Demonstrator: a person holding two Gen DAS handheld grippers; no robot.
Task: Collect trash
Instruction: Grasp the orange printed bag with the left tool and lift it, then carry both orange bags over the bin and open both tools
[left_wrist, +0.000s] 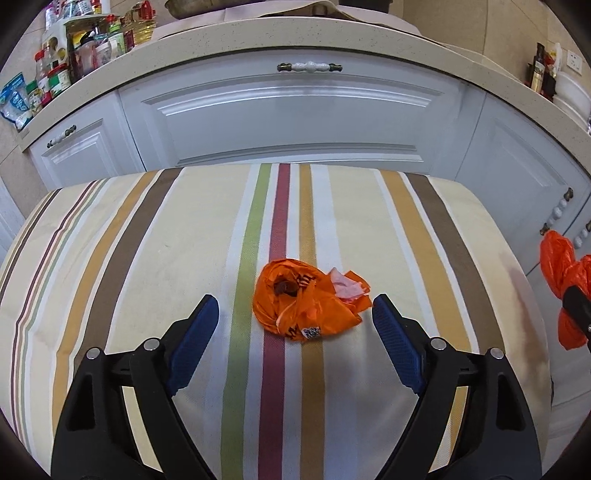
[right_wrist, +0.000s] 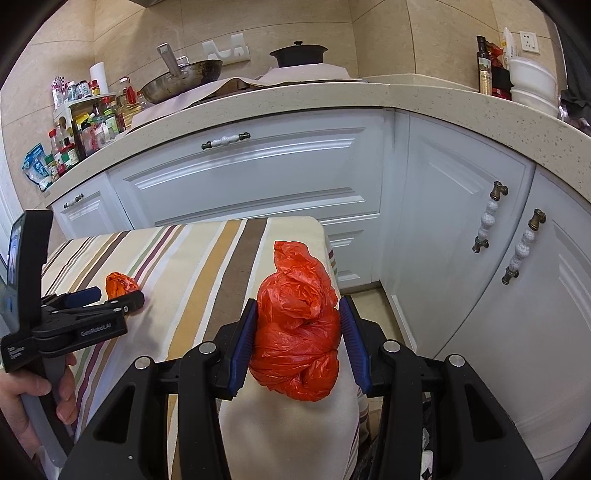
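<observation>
A crumpled orange wrapper (left_wrist: 306, 302) with a pink scrap lies on the striped tablecloth (left_wrist: 166, 236). My left gripper (left_wrist: 295, 306) is open, its blue pads either side of the wrapper and not touching it. From the right wrist view the same wrapper (right_wrist: 119, 283) lies just past the left gripper (right_wrist: 110, 293), which a hand (right_wrist: 33, 395) holds. My right gripper (right_wrist: 298, 325) is shut on a bunched red-orange plastic bag (right_wrist: 297, 332) above the table's right edge. That bag (left_wrist: 565, 280) also shows at the right rim of the left wrist view.
White cabinets (right_wrist: 258, 173) with handles stand behind and right of the table. The beige counter (right_wrist: 332, 99) holds spice jars (right_wrist: 85, 125), a wok (right_wrist: 181, 79), a black pot (right_wrist: 298, 53), bottles and white bowls (right_wrist: 532, 85). Floor (right_wrist: 369, 302) shows past the table's right corner.
</observation>
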